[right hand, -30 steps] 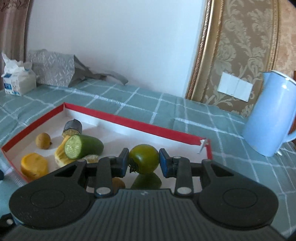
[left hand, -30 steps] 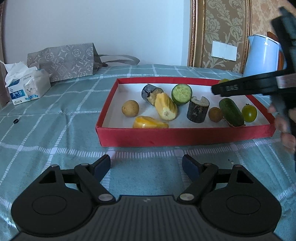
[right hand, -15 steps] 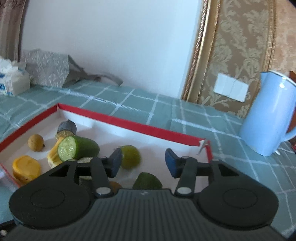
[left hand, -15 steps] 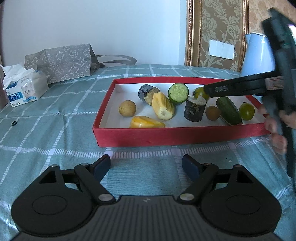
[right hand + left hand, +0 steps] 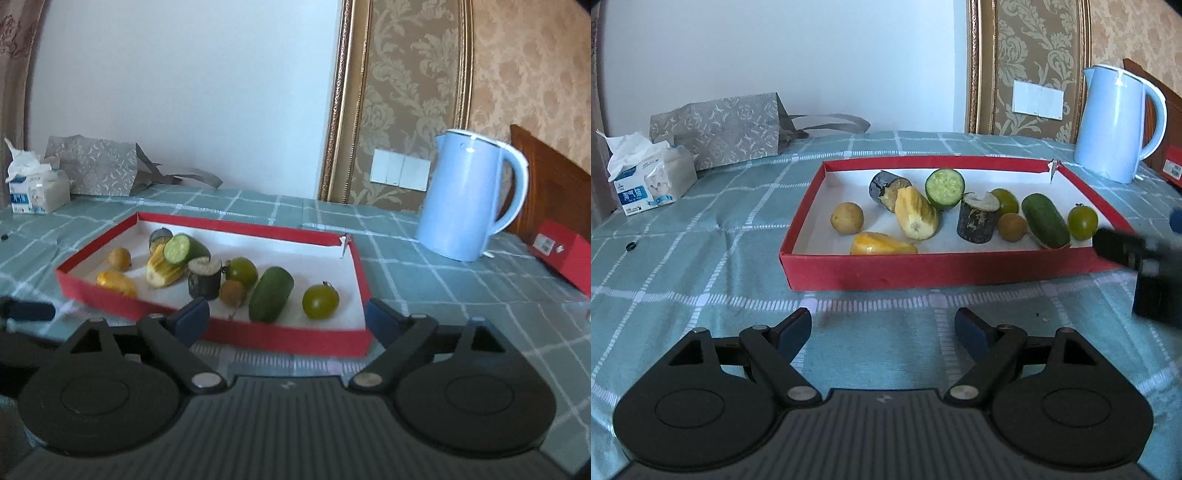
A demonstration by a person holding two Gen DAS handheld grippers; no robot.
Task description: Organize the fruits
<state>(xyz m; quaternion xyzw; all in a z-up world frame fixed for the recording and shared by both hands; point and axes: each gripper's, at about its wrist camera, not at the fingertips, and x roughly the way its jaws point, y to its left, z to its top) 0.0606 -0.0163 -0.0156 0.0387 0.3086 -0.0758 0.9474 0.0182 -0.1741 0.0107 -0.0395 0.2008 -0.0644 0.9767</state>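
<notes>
A red tray [image 5: 923, 267] with a white floor lies on the checked cloth and holds several fruits and cut vegetables. Among them are two green tomatoes [image 5: 1082, 222] [image 5: 1006, 200], a whole cucumber [image 5: 1044, 220], a cut cucumber [image 5: 945, 183], a peeled banana piece [image 5: 918, 218] and a dark stump [image 5: 977, 220]. The tray shows in the right wrist view too [image 5: 288, 334], with one green tomato [image 5: 242, 271] behind the stump. My left gripper [image 5: 882, 328] is open and empty, in front of the tray. My right gripper [image 5: 286, 315] is open and empty, at the tray's near right edge.
A light blue kettle [image 5: 1113, 125] stands behind the tray on the right. A tissue box [image 5: 652, 181] and a grey paper bag [image 5: 720, 129] sit at the back left. A red box [image 5: 563, 253] lies at the far right. The right gripper's body [image 5: 1145, 258] shows at the right edge.
My right gripper let go of the green tomato, which now lies in the tray behind the stump. The gripper has opened and pulled back and down out of the tray.
</notes>
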